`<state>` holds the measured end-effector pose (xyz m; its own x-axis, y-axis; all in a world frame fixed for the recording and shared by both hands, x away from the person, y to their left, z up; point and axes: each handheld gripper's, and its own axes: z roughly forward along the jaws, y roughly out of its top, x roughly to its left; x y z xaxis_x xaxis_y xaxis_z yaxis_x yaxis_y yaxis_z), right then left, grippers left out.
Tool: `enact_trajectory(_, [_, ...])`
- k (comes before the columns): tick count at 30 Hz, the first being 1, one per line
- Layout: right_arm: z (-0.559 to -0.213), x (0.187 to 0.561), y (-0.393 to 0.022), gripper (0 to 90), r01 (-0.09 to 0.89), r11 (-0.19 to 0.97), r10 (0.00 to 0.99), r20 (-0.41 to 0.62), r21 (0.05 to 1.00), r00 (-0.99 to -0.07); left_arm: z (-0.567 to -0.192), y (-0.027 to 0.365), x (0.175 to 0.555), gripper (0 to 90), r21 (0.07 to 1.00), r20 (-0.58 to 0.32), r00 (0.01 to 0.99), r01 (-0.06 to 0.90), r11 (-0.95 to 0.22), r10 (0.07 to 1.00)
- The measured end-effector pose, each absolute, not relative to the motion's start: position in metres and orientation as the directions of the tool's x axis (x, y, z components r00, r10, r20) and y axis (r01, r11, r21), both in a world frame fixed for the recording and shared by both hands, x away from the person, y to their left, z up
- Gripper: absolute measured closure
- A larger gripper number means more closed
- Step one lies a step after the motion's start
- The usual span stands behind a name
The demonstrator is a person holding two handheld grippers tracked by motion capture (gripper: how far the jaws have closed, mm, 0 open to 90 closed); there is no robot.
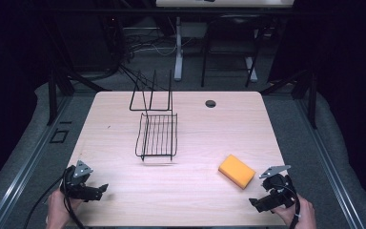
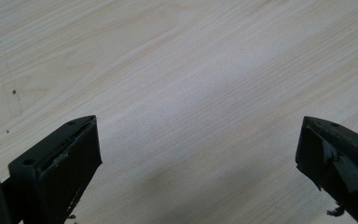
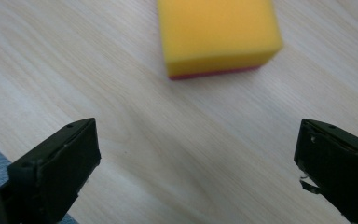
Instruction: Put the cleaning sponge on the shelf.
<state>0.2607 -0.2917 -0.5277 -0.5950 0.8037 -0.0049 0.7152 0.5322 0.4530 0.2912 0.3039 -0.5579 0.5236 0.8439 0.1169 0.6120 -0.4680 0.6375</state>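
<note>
Sponge (image 1: pixel 237 171): yellow block with a thin reddish layer along its underside, lying flat near the tabletop's (image 1: pixel 205 129) right edge, toward the near right corner; nothing touches it.
Wire rack (image 1: pixel 156 136): black, standing mid-tabletop, well apart from the sponge; its back end looks raised, though the thin wires make the tilt hard to judge.
Wire frame (image 1: pixel 151 93): black, upright, just behind the rack at the far edge.
Round hole (image 1: pixel 210 103): dark, near the far edge, right of the frame.
Right gripper (image 1: pixel 262 202): held at the near right corner, just beside the sponge; jaws spread wide with bare wood between them, the sponge ahead of them in the right gripper view.
Left gripper (image 1: pixel 97 192): held at the near left corner; jaws spread wide over bare wood, holding nothing.
</note>
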Motion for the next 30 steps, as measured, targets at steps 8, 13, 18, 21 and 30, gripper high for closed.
enact_trajectory(8, [-0.524,0.280,-0.279,0.0,0.693,0.580,0.769,-0.009,0.429,-0.639,-0.558,0.303,0.291,0.0,0.632,0.119,0.526,0.614,-0.473,0.842])
enact_trajectory(13, [-0.523,0.293,-0.274,0.0,0.687,0.595,0.759,-0.009,0.418,-0.651,-0.560,0.303,0.292,0.0,0.627,0.118,0.530,0.616,-0.477,0.840])
enact_trajectory(18, [-0.526,0.306,-0.268,0.0,0.687,0.609,0.752,-0.016,0.396,-0.659,-0.560,0.302,0.292,0.0,0.627,0.117,0.533,0.615,-0.479,0.838])
enact_trajectory(21, [-0.528,0.312,-0.267,0.0,0.690,0.611,0.749,-0.001,0.389,-0.662,-0.560,0.303,0.292,0.0,0.626,0.113,0.534,0.616,-0.478,0.838])
enact_trajectory(30, [-0.536,0.331,-0.259,0.0,0.694,0.637,0.739,-0.009,0.336,-0.673,-0.560,0.304,0.292,0.0,0.627,0.112,0.534,0.616,-0.476,0.838])
